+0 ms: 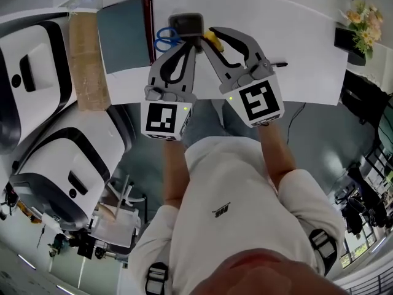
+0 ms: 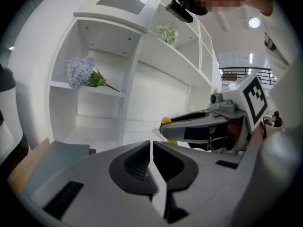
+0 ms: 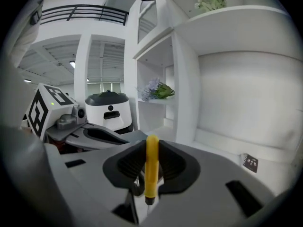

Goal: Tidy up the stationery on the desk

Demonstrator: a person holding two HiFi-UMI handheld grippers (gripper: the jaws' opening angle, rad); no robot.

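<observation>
Two claws over the desk, one of them loaded.
Right claw pinches a yellow pen upright between its pads, above the white desk; left claw is closed tight with nothing in it. Under them lie blue scissors beside a teal notebook, with a black square pot just past the tips. Little can be read: the cubes bear only black square markers, and the shirt logo and a small black tag on the shelf wall are too small to make out.

Blue scissors half hidden behind left claw
</observation>
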